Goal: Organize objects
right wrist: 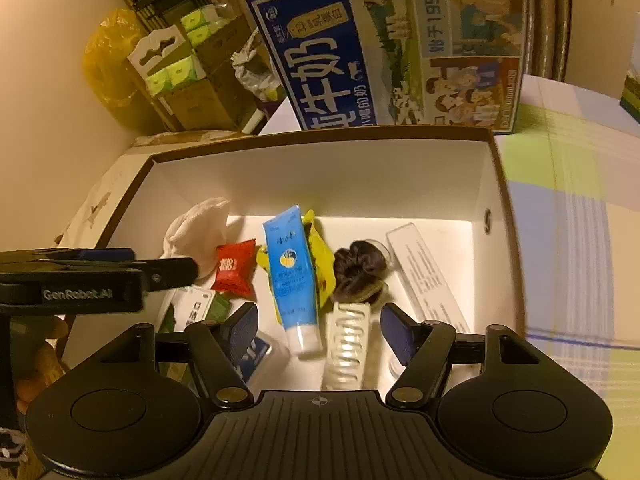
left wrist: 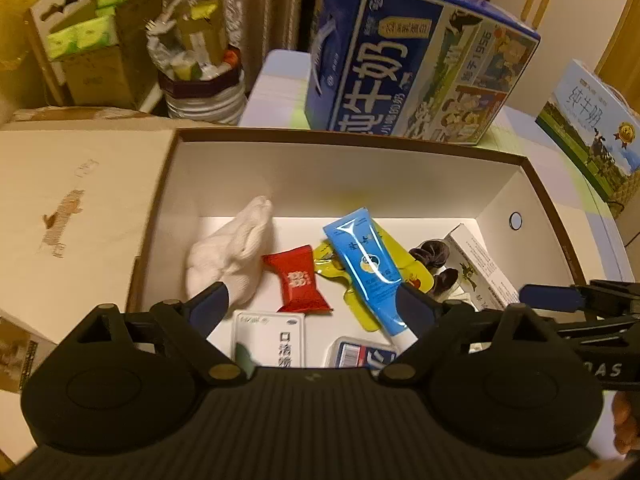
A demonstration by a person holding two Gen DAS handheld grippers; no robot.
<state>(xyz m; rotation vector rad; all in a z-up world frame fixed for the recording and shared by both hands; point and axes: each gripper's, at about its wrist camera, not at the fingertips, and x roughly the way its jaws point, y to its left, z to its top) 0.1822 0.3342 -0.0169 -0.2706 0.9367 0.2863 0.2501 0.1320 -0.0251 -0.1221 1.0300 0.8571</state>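
Clutter filled the floor of the open box (right wrist: 490,184): a white sock (right wrist: 198,228), a red candy packet (right wrist: 234,266), a blue tube (right wrist: 292,276) lying over a yellow pouch (right wrist: 320,252), a dark scrunchie (right wrist: 358,270) and a clear hair claw (right wrist: 346,348). Both tools hung above it with jaws wide apart and nothing held, the left tool (left wrist: 312,304) over the sock and tube, the right tool (right wrist: 320,332) over the tube's cap and the claw. The tube looked light, soft and slick; gripping across its stiffer cap end would probably hold best.
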